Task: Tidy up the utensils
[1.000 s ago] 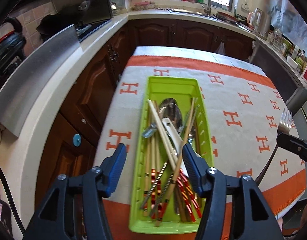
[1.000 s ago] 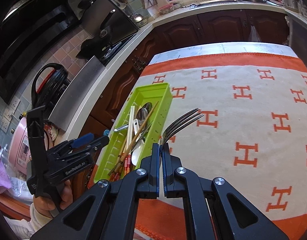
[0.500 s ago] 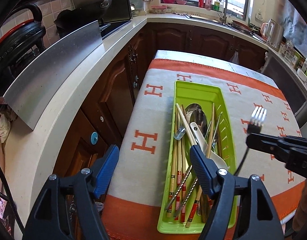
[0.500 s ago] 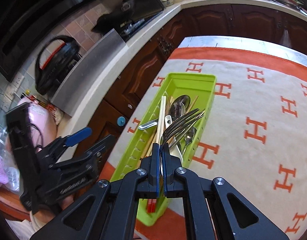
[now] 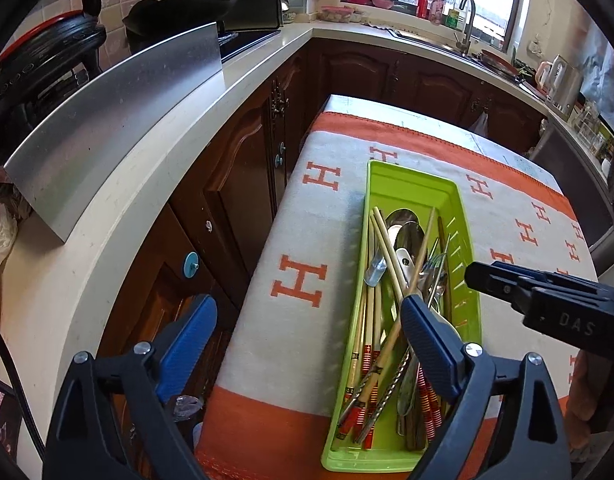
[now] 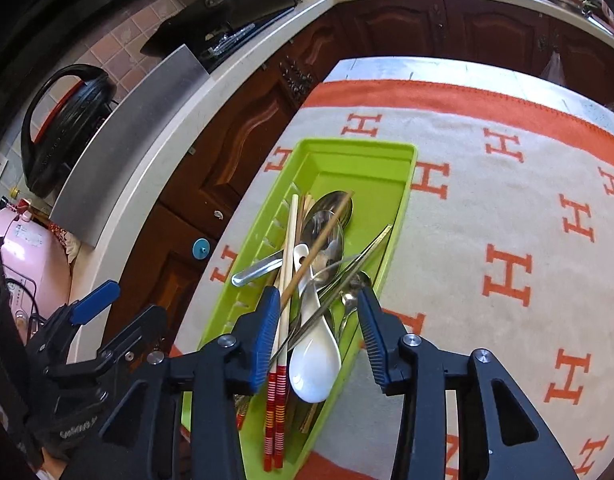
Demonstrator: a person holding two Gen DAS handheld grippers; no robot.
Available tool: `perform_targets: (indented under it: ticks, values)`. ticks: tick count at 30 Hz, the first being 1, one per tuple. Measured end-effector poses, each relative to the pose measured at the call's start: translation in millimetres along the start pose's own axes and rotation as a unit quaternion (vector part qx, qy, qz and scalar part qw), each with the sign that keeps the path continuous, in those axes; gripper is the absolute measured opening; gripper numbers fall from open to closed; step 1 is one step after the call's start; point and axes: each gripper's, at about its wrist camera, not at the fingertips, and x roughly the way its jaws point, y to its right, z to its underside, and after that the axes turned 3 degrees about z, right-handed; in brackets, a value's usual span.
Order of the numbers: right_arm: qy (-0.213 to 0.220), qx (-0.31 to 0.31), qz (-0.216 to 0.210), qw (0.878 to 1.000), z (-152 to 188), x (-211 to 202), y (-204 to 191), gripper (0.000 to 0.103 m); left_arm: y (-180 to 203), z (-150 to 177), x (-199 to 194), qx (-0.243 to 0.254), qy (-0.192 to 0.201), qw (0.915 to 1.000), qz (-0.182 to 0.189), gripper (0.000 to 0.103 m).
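Both tools spread and empty: the right tool hovers over the green utensil tray, the left tool beside it.

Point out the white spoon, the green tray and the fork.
white spoon (image 6: 314,364), right wrist view, on its bowl
green tray (image 6: 355,146), right wrist view, far rim
fork (image 5: 435,260), left wrist view, tines

The tray lies lengthwise along the counter's left edge. In it, chopsticks lie on the left, spoons in the middle, a fork on the right.
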Motion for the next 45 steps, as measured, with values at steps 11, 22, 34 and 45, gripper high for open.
perform_targets:
  ticks: [11, 22, 34, 45]
  values:
    - [0.035, -0.008, 0.029, 0.999, 26.3, -35.1, 17.2, 0.041, 16.7, 1.4, -2.9, 0.008, -0.006, 0.9999, 0.014, 0.094]
    - [0.059, 0.028, 0.057, 0.996, 67.6, -79.7, 61.5, 0.041, 61.9, 10.6, -19.5, 0.042, -0.008, 0.9985, 0.033, 0.098]
    - [0.128, 0.065, 0.124, 0.982, 121.3, -160.8, 112.1, 0.056, 149.6, 28.0, -47.8, 0.107, 0.006, 0.9922, 0.064, 0.101]
    - [0.172, 0.099, 0.148, 0.969, 125.5, -253.0, 129.3, 0.064, 204.3, 9.3, -97.3, 0.141, 0.045, 0.9862, 0.075, 0.102]
